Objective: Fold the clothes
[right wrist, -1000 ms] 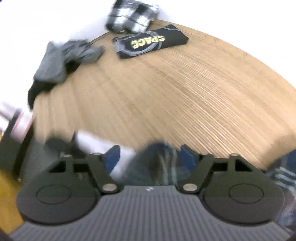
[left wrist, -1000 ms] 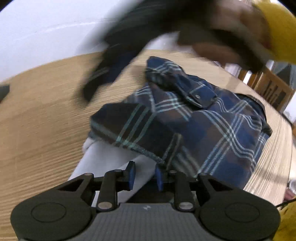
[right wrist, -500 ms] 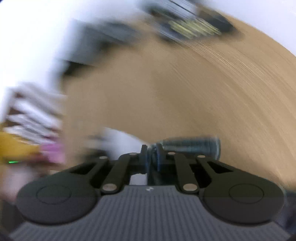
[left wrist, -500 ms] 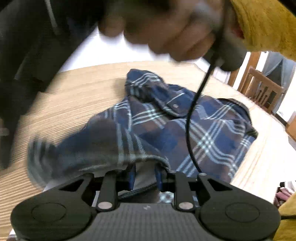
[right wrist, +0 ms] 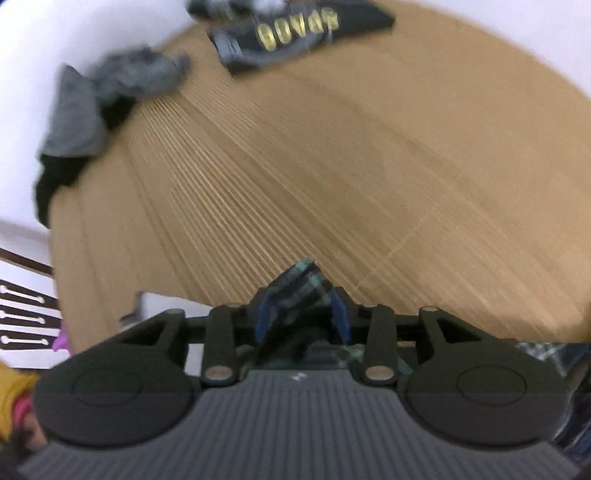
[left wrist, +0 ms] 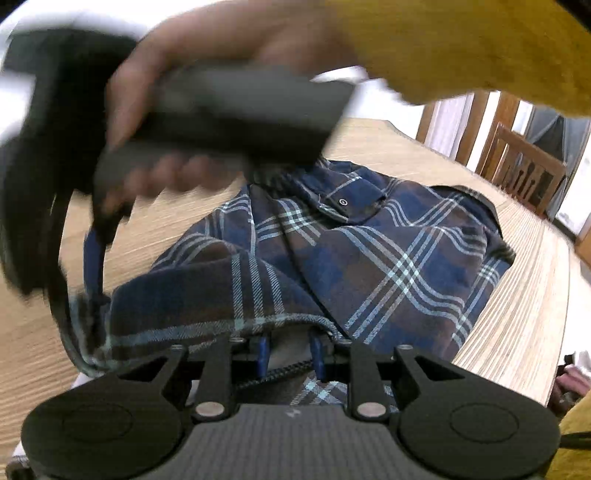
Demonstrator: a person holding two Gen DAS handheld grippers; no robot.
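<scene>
A blue and brown plaid shirt (left wrist: 388, 258) lies on the wooden table (left wrist: 517, 314). At the bottom of the left wrist view my left gripper (left wrist: 290, 354) is shut on the shirt's near hem, which drapes over its fingers. A hand in a yellow sleeve (left wrist: 461, 48) holds my right gripper (left wrist: 96, 258), blurred, over the shirt's left corner. In the right wrist view my right gripper (right wrist: 300, 319) points down at the table. Its jaws are opening, with a plaid corner (right wrist: 301, 284) loose between the blue pads (right wrist: 340, 314).
A folded black garment with gold lettering (right wrist: 295, 33) and a crumpled grey garment (right wrist: 110, 88) lie at the table's far side. Something white (right wrist: 162, 306) lies on the table beside the right gripper. A wooden chair (left wrist: 524, 173) stands beyond the right table edge.
The right gripper swung across above the shirt, came down at its left corner, closed on plaid fabric and now parts its jaws. The shirt's near flap was pulled leftward. The left gripper kept its grip.
</scene>
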